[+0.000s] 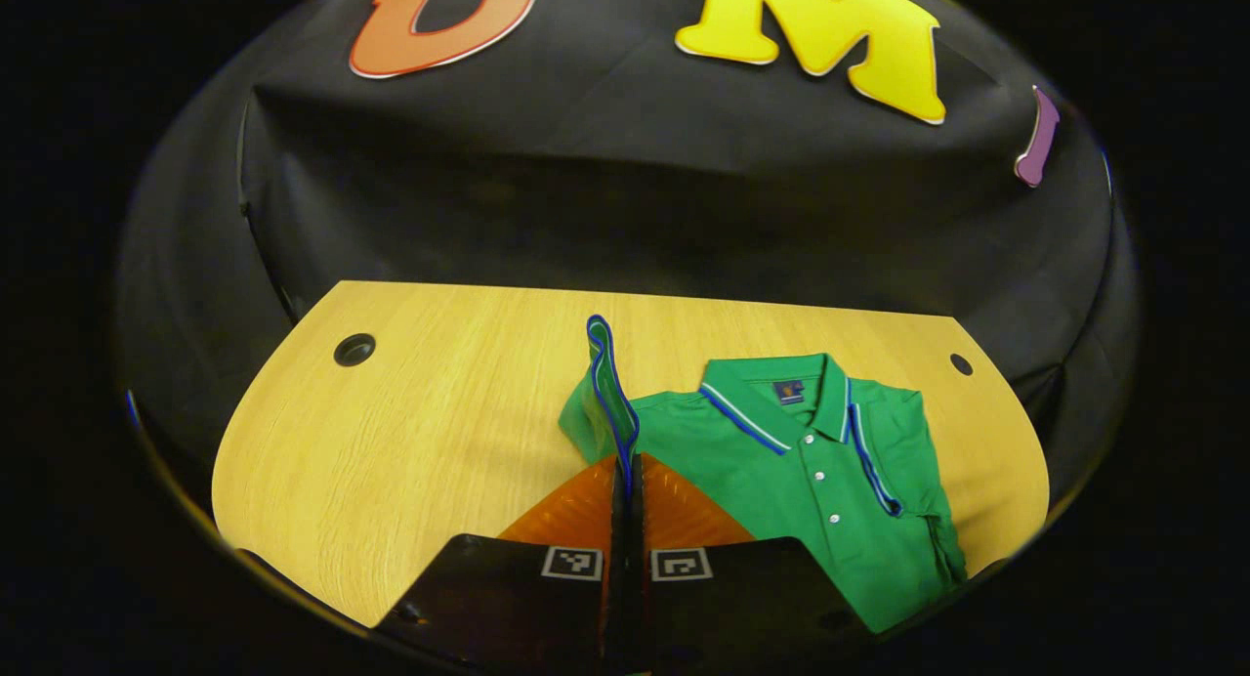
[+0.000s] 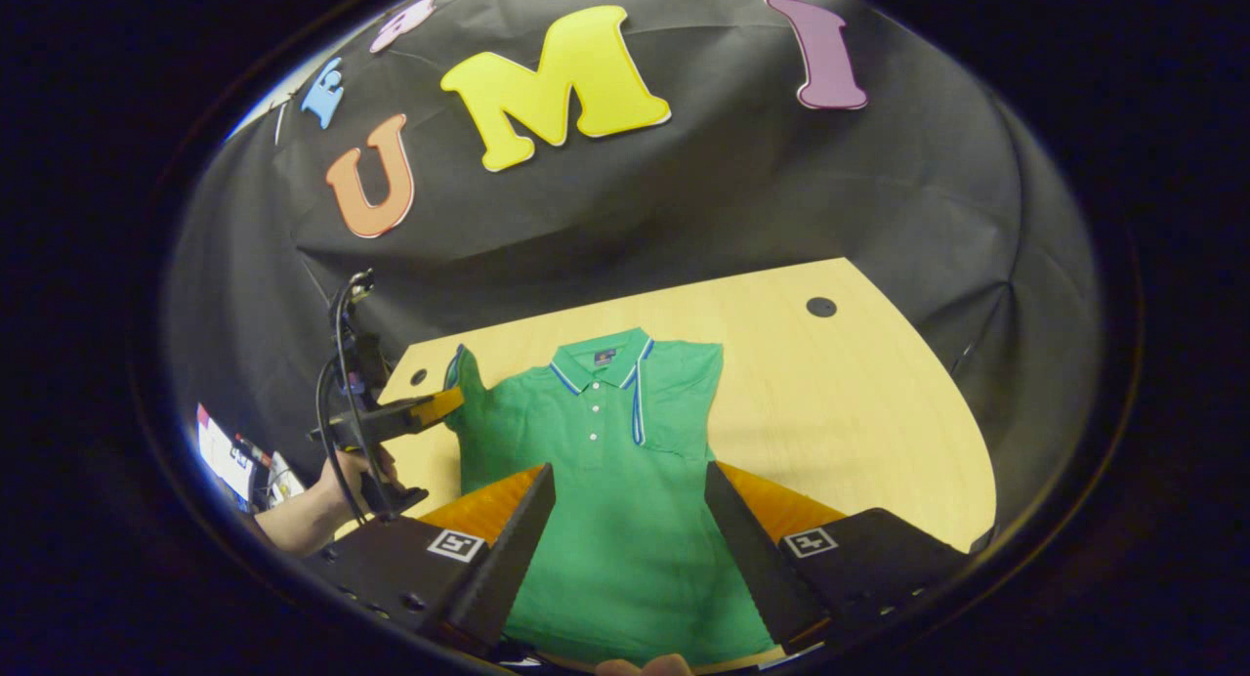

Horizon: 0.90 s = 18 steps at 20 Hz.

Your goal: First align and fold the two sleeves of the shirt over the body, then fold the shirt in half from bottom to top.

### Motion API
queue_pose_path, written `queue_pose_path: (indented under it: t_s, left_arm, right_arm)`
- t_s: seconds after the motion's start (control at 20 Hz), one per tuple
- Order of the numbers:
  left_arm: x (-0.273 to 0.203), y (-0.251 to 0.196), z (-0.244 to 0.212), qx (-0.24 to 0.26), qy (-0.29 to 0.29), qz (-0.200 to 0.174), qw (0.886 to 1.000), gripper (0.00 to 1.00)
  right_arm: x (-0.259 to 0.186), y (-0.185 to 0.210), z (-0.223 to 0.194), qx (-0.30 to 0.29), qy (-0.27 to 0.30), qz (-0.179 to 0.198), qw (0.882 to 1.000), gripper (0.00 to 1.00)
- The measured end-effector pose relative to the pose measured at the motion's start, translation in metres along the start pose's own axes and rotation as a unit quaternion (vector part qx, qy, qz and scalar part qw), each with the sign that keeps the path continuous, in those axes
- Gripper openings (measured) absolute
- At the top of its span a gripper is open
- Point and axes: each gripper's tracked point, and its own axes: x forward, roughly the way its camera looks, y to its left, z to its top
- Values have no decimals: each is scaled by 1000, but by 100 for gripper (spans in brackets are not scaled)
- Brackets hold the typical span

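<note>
A green polo shirt (image 2: 625, 481) with blue-and-white trim on collar and placket lies front-up on the table (image 2: 859, 402), collar toward the booth wall, hem toward the person, its long axis running away from them. One sleeve (image 1: 610, 388) stands lifted, pinched in the closed left gripper (image 1: 627, 481). The right gripper (image 2: 630, 520) hangs wide open above the shirt's lower body.

L gripper (image 1: 626, 476) clamped on sleeve (image 1: 607, 388)

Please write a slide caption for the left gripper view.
Left gripper shut on the green polo shirt's sleeve, lifting it above the wooden table.
</note>
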Motion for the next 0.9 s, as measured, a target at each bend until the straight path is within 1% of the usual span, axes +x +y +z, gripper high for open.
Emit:
queue_pose_path:
  t_s: [0.15,0.25,0.3,0.35,0.4,0.45,0.55,0.8,0.9]
  left_arm:
    - [3,-48,8,7,2,-26,1000,7]
    - [1,-68,20,14,-15,-36,999,11]
    - [-3,-79,25,17,-23,-46,999,18]
    - [-10,-85,30,21,-29,-49,998,45]
    - [-16,-86,36,24,-42,-44,998,73]
    - [-36,-84,45,25,-54,-41,997,100]
    - [-50,-82,56,18,-78,-27,996,100]
    - [-120,-77,76,-1,-130,12,991,100]
    - [-148,-78,75,-16,-141,21,990,100]
  right_arm:
    - [-13,-8,1,10,-10,0,1000,95]
    - [-20,-10,0,18,-15,6,1000,95]
    - [-23,-15,1,14,-23,2,1000,95]
    - [-24,-16,5,10,-33,1,999,95]
    - [-26,-16,8,5,-40,1,999,95]
    - [-30,-17,9,-2,-46,2,999,95]
    - [-37,-13,16,-24,-66,10,998,95]
    - [-56,-1,39,-93,-120,40,988,95]
    - [-63,1,40,-104,-128,51,985,95]
